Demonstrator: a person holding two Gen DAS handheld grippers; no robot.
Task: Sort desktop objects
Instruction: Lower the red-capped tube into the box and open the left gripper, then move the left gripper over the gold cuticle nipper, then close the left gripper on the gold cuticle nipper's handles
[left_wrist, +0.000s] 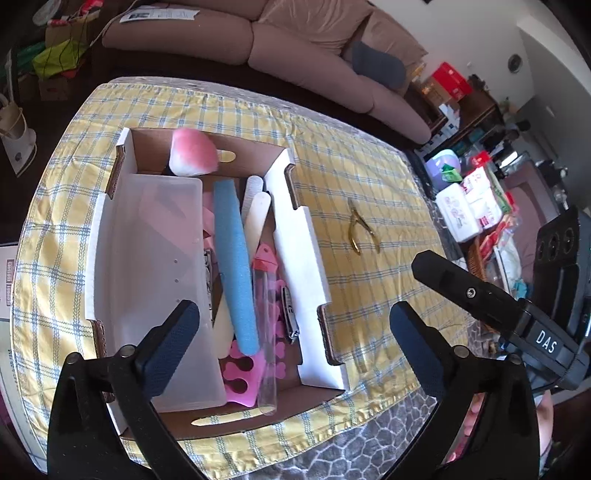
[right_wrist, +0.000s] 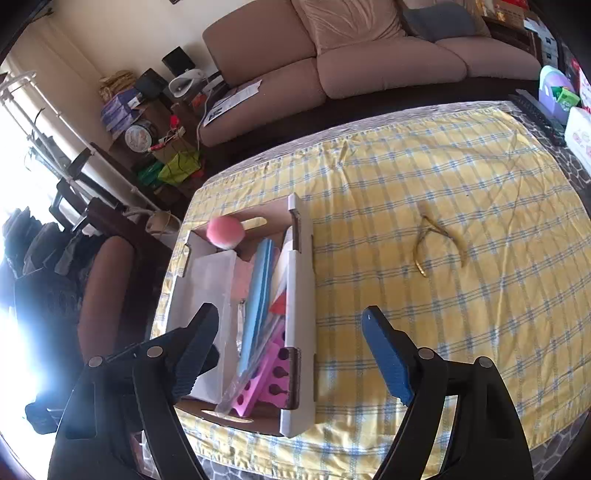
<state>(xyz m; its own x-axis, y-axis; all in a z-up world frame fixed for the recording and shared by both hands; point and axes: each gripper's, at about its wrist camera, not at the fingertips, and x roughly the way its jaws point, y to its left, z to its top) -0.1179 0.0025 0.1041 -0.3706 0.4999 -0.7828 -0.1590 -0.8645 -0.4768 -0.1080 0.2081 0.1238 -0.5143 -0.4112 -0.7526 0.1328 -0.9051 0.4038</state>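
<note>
A cardboard box (left_wrist: 295, 236) sits on the yellow checked cloth. It holds a clear plastic tray (left_wrist: 155, 266), a pink puff (left_wrist: 192, 152), a blue foam file (left_wrist: 234, 266), white files, a clear tube with a red cap (left_wrist: 266, 332), pink toe separators (left_wrist: 240, 376) and nail clippers. Gold cuticle nippers (left_wrist: 360, 229) lie on the cloth right of the box, also in the right wrist view (right_wrist: 436, 243). My left gripper (left_wrist: 295, 350) is open and empty above the box's near end. My right gripper (right_wrist: 291, 354) is open and empty over the box's right wall (right_wrist: 299, 295); its finger shows in the left wrist view (left_wrist: 461, 288).
A brown sofa (right_wrist: 369, 55) stands behind the table. Cluttered packets and boxes (left_wrist: 472, 206) lie beyond the table's right edge. Shelves with bags and a clock (right_wrist: 147, 122) stand at the left. The patterned table edge (left_wrist: 369, 435) is near me.
</note>
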